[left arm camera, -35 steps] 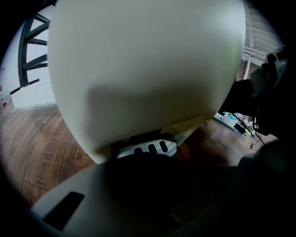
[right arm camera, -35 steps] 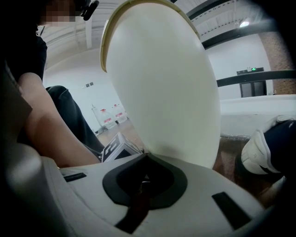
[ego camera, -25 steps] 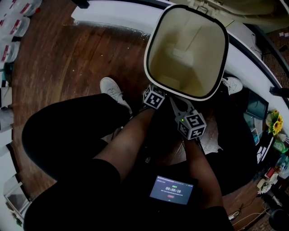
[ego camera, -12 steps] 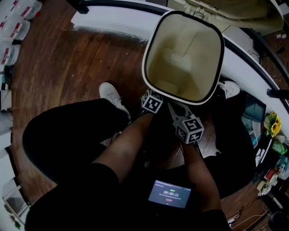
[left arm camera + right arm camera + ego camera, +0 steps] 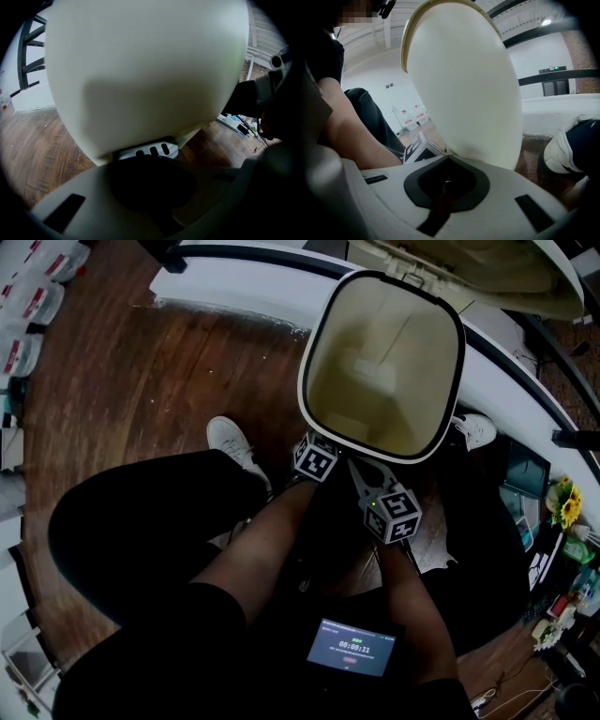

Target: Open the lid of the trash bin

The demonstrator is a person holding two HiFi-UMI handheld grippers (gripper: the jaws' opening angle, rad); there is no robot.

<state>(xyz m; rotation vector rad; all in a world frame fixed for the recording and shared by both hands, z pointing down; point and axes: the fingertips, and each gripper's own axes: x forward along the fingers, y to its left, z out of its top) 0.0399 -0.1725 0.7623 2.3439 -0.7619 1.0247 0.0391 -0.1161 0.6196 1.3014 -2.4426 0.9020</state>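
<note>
the trash bin (image 5: 412, 334) stands on the wood floor (image 5: 141, 362) in front of the person, seen from above with its mouth fully exposed. its lid (image 5: 487, 268) is swung up and back at the far side, so the pale inside of the bin shows down to the bottom. both tools sit low against the bin's near side, just beside each other, below the rim. the left gripper (image 5: 149, 157) has its jaws drawn together with nothing seen between them. its tip is right at a grey slotted piece (image 5: 147, 151) at the foot of the bin's cream wall, which fills most of the left gripper view. the right gripper (image 5: 447, 159) also has its jaws closed to a point, holding nothing, and that point is right up against the curved wall of the bin. the left gripper's marker cube (image 5: 419, 147) shows just to its left in the right gripper view. a white shoe (image 5: 230, 437) rests on the floor left of the bin and another shoe (image 5: 476, 427) at its right. a small screen (image 5: 352, 648) glows near the person's lap.
</note>
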